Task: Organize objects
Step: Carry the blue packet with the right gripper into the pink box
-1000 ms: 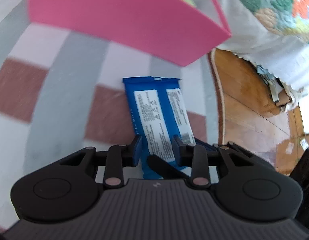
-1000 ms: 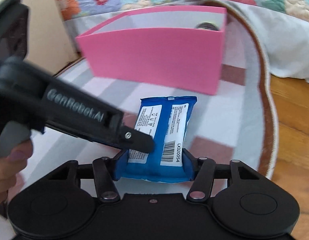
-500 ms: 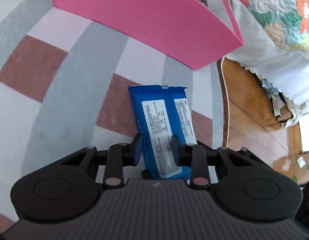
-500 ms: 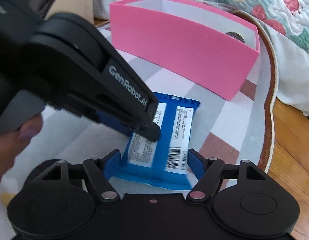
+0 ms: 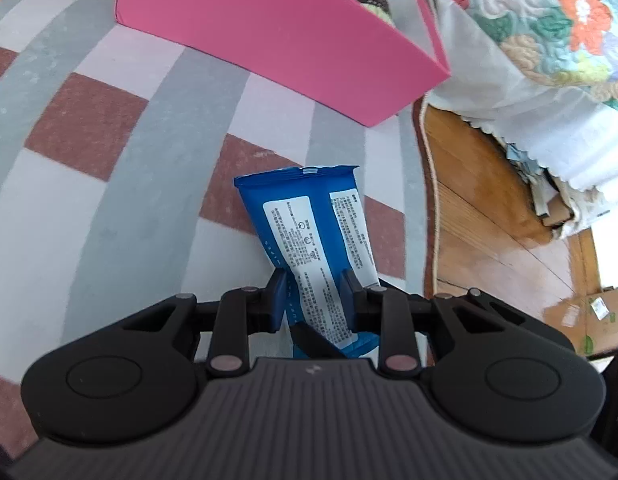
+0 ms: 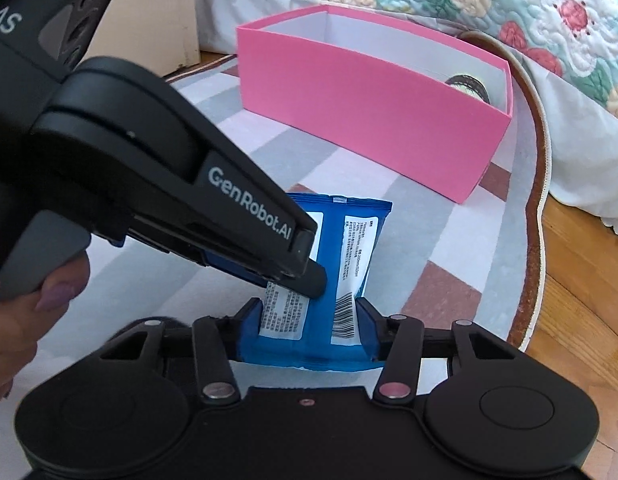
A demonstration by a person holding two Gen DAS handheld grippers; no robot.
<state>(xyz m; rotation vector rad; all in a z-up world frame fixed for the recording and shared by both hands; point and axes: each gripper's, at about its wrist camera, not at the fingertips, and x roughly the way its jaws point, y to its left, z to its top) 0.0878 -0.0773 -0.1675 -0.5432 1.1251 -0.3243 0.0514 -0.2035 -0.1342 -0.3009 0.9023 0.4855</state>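
Both sets of fingers pinch the blue packet (image 5: 309,240) at its near end, the right gripper (image 6: 307,322) having just closed on it beside the left gripper (image 5: 313,300), its long axis pointing ahead toward the pink box (image 6: 369,120) beyond.

Under your hands a checked rug (image 5: 121,184) of grey, white and brownish-red squares covers the wooden floor (image 5: 481,216). A pink box (image 5: 269,32) sits on the rug at the upper centre of the frame.
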